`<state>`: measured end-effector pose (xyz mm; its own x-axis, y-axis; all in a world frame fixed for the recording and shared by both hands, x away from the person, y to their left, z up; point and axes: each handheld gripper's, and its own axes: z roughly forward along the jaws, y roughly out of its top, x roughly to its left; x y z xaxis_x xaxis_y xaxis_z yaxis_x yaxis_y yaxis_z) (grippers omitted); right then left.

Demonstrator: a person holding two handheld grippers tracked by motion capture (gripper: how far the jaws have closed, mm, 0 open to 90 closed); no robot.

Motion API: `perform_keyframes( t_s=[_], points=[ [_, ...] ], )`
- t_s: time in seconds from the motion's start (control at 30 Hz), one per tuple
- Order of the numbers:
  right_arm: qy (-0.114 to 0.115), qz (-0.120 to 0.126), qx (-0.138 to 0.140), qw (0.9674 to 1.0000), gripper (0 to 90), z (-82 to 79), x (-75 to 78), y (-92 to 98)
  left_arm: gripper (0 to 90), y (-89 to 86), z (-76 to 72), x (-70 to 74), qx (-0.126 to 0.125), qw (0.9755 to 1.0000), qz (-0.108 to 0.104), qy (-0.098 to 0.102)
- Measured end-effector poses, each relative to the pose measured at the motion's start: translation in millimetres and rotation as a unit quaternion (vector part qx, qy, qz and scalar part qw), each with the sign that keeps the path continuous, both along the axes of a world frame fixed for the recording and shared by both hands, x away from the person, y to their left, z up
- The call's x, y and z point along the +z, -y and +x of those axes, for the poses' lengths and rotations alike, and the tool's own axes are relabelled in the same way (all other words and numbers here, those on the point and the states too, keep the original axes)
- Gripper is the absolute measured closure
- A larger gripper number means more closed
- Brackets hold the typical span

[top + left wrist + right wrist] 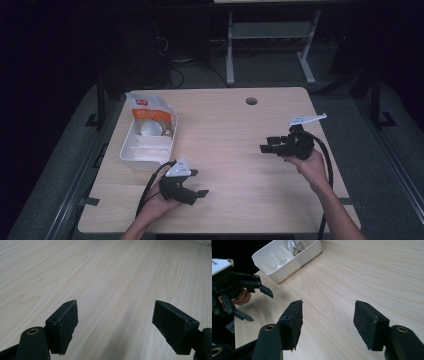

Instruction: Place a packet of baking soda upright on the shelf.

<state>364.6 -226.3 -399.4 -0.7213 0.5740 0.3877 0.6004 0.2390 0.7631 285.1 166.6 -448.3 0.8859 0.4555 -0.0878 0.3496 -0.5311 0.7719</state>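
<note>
A white divided tray (146,146) stands at the table's left side, with an orange-and-white bag (151,113) leaning in its far end. The same tray (287,258) appears far off in the right gripper view. My left gripper (199,184) rests near the front edge, just below the tray, open and empty; in its own view the left gripper (115,325) spans bare wood. My right gripper (266,148) hovers at the right side, pointing left, open with nothing between its jaws. In its own view the right gripper (328,323) faces the left gripper (249,300) held in a hand.
The light wooden table (235,150) has a round cable hole (251,101) near its far edge. Behind it stand white desk legs (230,47) in a dark room. Black cables (327,165) trail from both grippers.
</note>
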Motion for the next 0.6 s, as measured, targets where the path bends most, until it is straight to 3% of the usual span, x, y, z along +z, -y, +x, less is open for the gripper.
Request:
perform_keyframes(
  t_s=[0.6],
  points=[
    [-0.015, -0.002, -0.01, 0.9998, 38.7, -32.6, -16.4, 22.8, 20.2, 1.0, 0.7, -0.6, 0.0, 1.0, 0.0, -0.001]
  ],
)
